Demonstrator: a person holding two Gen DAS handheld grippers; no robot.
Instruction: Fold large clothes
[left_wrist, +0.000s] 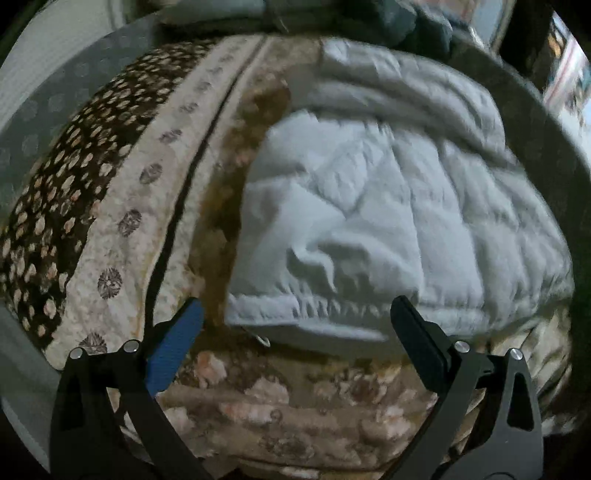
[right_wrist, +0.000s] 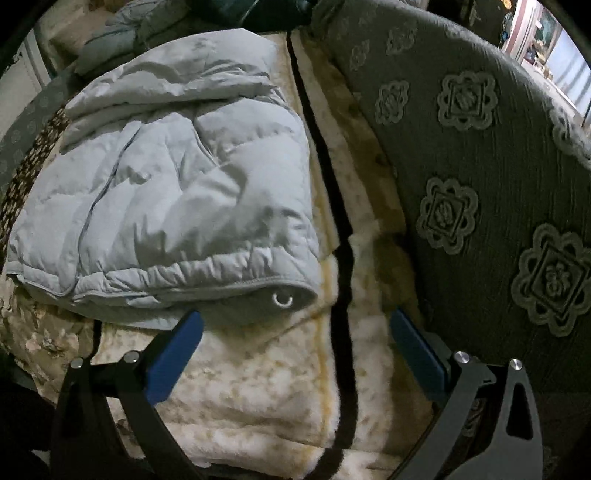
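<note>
Jacket (left_wrist: 388, 206) hem lies just ahead of both grippers — left gripper (left_wrist: 295, 339) and right gripper (right_wrist: 295, 343) spread apart, empty — left centred on it.

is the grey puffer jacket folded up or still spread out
Folded. The jacket lies as a compact doubled bundle on the blanket, hem edges stacked.

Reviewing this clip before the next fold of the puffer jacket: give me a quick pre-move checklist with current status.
1. Left gripper open, empty: ok.
2. Right gripper open, empty: ok.
3. Grey puffer jacket already folded into a bundle on the floral blanket: ok.
4. Hem edge within the left gripper's line: ok.
5. Grommet corner exposed for the right gripper: ok.
6. Sleeves tucked inside: cannot tell.
</note>
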